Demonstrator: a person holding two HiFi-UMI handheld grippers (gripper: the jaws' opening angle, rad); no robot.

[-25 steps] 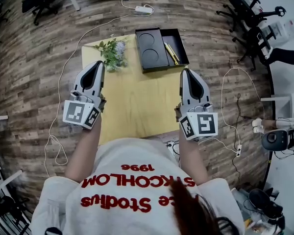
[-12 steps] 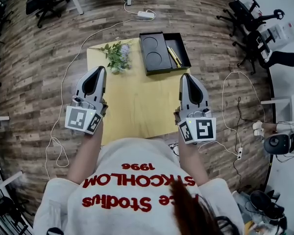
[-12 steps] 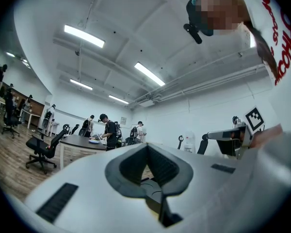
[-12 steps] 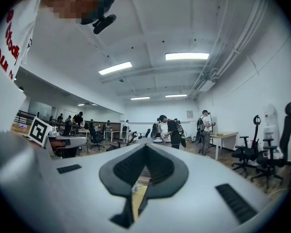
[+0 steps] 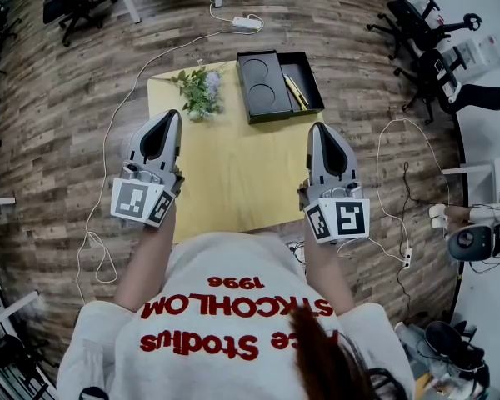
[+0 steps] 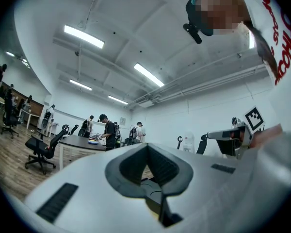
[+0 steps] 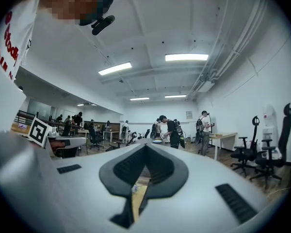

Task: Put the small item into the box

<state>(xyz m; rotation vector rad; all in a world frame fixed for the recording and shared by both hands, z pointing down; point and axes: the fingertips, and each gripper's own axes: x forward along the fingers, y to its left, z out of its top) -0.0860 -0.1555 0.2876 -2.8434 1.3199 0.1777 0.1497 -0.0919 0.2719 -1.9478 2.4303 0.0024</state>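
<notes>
Yellow table [image 5: 233, 173] bore a black box [image 5: 259, 82] with a thin yellow item [image 5: 295, 92] in its right compartment, while left gripper [image 5: 168, 115] and right gripper [image 5: 317, 127] hung clenched, empty, nearer the person.

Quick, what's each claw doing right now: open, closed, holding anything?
Left claw: closed, holding nothing.
Right claw: closed, holding nothing.

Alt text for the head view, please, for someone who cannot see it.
A person holds the left gripper and right gripper, jaws shut and empty, above a yellow table. At its far end lie an open black box and a sprig of flowers.
</notes>
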